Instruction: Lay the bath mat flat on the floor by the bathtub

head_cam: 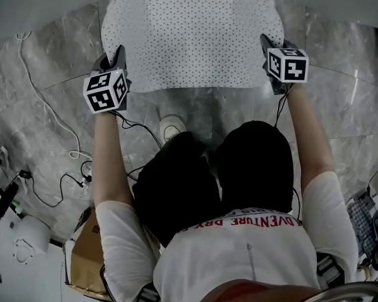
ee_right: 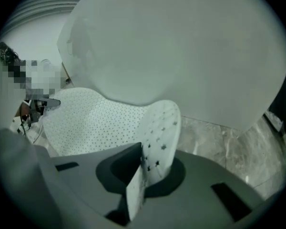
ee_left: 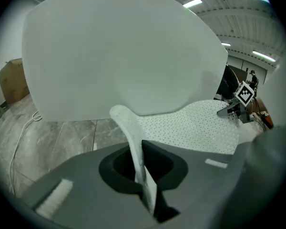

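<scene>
White rubber bath mat (head_cam: 192, 39), rounded oblong w/ small dark star-shaped holes all over, is spread wide across the grey marble floor (head_cam: 50, 74), far edge right up against the white bathtub (head_cam: 44, 2) wall

Around it, L to R: thin white cable (head_cam: 46, 106) snakes over the floor well left of the mat; brown cardboard box (head_cam: 85, 253) sits by the person's left side; white shoe (head_cam: 171, 128) and dark-trousered knees (head_cam: 208, 181) are just short of the mat's near edge. The tub wall fills the view ahead of both grippers

Left gripper (head_cam: 118, 56): jaws pressed together on the mat's near-left corner, which curls up btwn them. Right gripper (head_cam: 266, 43): same on the near-right corner, jaws pinching the upturned flap. Rest of the mat stretches away btwn the two grippers toward the tub
</scene>
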A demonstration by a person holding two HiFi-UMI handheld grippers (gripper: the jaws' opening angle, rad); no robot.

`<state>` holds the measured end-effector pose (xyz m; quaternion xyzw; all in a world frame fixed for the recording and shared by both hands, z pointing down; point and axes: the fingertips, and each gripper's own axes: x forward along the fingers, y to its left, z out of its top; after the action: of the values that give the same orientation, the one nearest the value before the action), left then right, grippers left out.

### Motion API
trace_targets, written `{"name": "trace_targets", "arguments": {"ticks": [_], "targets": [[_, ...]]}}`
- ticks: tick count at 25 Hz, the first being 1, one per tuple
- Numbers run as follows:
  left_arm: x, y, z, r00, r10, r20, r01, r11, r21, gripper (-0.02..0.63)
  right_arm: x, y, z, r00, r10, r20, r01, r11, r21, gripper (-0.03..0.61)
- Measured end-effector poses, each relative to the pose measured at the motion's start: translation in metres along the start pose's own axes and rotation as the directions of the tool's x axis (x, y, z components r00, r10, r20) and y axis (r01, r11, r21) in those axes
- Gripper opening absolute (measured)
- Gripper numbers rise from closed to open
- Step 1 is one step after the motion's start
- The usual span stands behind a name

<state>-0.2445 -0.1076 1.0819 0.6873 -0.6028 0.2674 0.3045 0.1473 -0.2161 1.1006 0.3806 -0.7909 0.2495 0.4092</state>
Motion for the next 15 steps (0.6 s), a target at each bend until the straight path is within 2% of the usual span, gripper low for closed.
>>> {"name": "trace_targets", "arguments": {"ticks": [4, 5, 6, 7, 9, 12, 15], "targets": [[0.019, 0.015, -0.015, 0.999, 0.03, -0.025, -0.031, 0.999, -0.042, 0.022, 0.017, -0.011, -0.017, 0.998, -0.044, -0.042, 0.043, 0.999, -0.02, 0.015], [0.022, 0.02, -0.017, 0.999, 0.045, -0.021, -0.046, 0.997, -0.06, 0.04, 0.02, -0.015, -0.02, 0.997, -0.058, -0.047, 0.057, 0.998, -0.017, 0.015], [0.024, 0.026, -0.017, 0.998, 0.064, -0.01, -0.065, 0.995, -0.074, 0.128, 0.023, -0.017, -0.022, 0.996, -0.069, -0.051, 0.068, 0.998, -0.01, 0.077], [0.024, 0.031, -0.017, 0.996, 0.09, 0.005, -0.089, 0.993, -0.083, 0.257, 0.025, -0.019, -0.025, 0.995, -0.079, -0.054, 0.079, 0.997, 0.0, 0.171], [0.022, 0.044, -0.017, 0.985, 0.168, 0.034, -0.165, 0.984, -0.069, 0.376, 0.024, -0.025, -0.029, 0.992, -0.116, -0.046, 0.117, 0.993, 0.017, 0.246], [0.014, 0.056, -0.013, 0.967, 0.245, 0.075, -0.242, 0.969, -0.04, 0.445, 0.013, -0.036, -0.022, 0.976, -0.217, 0.008, 0.217, 0.976, 0.012, 0.27], [0.01, 0.049, -0.003, 0.972, 0.216, 0.093, -0.211, 0.975, -0.063, 0.446, 0.004, -0.035, -0.007, 0.968, -0.244, 0.059, 0.245, 0.97, -0.006, 0.276]]}}
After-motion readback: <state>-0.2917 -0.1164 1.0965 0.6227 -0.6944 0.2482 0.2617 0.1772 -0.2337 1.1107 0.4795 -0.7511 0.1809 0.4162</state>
